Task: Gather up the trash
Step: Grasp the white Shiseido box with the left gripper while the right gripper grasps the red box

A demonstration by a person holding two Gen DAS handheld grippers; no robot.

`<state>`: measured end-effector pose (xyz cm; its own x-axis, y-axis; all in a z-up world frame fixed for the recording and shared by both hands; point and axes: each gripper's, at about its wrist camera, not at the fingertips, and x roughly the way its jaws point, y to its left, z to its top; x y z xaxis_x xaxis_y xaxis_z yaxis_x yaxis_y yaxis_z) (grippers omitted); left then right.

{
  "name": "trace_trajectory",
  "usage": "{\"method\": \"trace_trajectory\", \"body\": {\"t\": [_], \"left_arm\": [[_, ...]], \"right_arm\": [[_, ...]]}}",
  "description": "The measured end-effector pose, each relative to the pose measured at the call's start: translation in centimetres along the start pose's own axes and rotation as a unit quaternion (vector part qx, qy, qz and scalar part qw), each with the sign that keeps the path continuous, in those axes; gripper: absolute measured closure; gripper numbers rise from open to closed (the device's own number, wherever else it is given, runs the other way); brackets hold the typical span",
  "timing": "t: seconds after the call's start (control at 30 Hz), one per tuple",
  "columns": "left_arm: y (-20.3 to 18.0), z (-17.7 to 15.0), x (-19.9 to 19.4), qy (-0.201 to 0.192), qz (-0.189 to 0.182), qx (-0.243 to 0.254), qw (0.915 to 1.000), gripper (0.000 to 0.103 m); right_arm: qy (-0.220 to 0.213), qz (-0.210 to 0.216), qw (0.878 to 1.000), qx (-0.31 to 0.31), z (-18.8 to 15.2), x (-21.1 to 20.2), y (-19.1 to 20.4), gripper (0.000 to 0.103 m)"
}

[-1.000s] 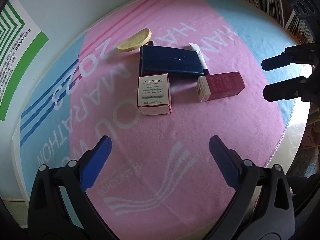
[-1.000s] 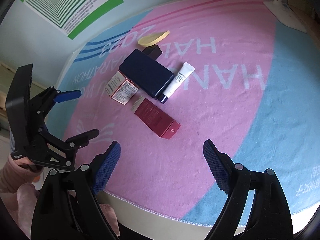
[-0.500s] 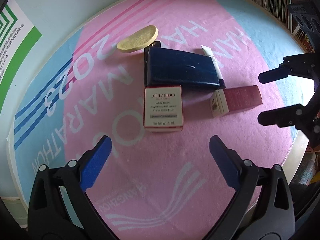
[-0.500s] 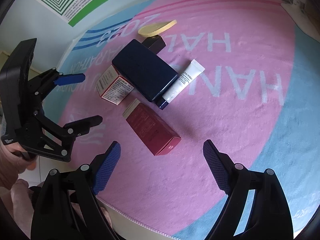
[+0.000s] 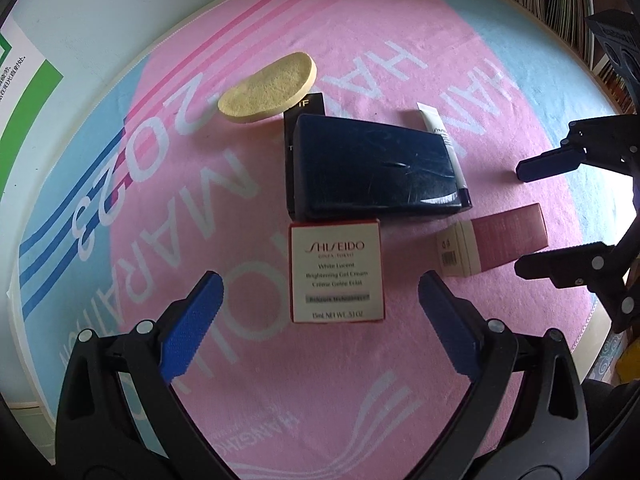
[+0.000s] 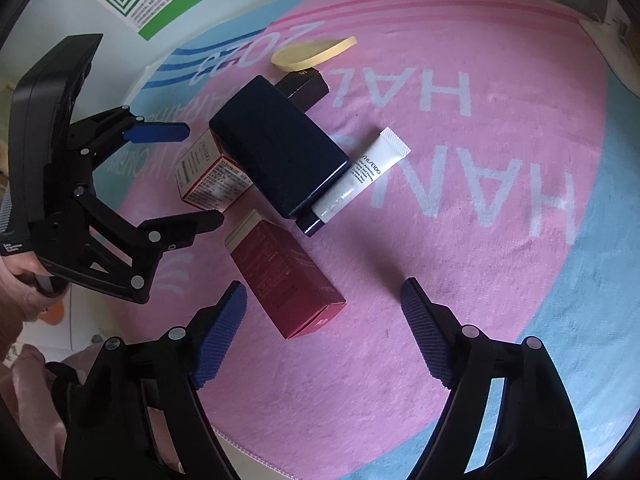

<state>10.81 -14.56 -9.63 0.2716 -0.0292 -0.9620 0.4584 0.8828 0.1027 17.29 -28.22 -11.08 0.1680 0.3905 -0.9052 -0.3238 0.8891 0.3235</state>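
Both grippers have moved closer. The left gripper [image 5: 320,308], wide open, now faces the white box [image 5: 337,271]; the right gripper [image 6: 324,320], open too, probably wants the red box [image 6: 286,276].

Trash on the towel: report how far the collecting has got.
Nothing looks collected yet. The white Shiseido box, red box, navy case, tube, small black box and sponge all lie on the towel. The left gripper lines up on the white box, the right gripper on the red one, both open and empty.
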Motion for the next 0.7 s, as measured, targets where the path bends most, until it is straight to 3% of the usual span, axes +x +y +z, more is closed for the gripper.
{"method": "trace_trajectory", "body": {"t": [0.13,0.23,0.37,0.4,0.43,0.53,0.7], "left_arm": [[0.2,0.9,0.5,0.001,-0.002,-0.003,1.0,0.009],[0.3,1.2,0.9,0.006,-0.005,-0.003,1.0,0.015],[0.9,1.3,1.7,0.014,-0.008,-0.009,0.9998,0.033],[1.1,1.1,1.8,0.017,-0.011,-0.011,0.9997,0.037],[1.2,0.9,1.9,0.019,-0.015,-0.013,0.9996,0.045],[1.6,0.5,1.9,0.019,-0.03,-0.018,0.9992,0.063],[1.8,-0.3,1.0,0.007,-0.024,-0.017,0.9995,0.064]], "right_arm": [[-0.005,-0.004,1.0,-0.023,0.0,0.2,0.4,0.028],[-0.006,-0.001,0.999,-0.037,0.0,0.3,0.9,0.038],[-0.003,-0.01,0.998,-0.066,-0.1,0.8,2.1,0.045],[-0.003,-0.012,0.997,-0.072,-0.1,0.9,2.5,0.049],[-0.004,-0.012,0.997,-0.075,0.0,1.0,2.6,0.061],[-0.001,-0.002,0.997,-0.075,0.3,1.3,3.1,0.069],[-0.013,0.007,0.997,-0.078,0.3,0.5,3.8,0.074]]}}
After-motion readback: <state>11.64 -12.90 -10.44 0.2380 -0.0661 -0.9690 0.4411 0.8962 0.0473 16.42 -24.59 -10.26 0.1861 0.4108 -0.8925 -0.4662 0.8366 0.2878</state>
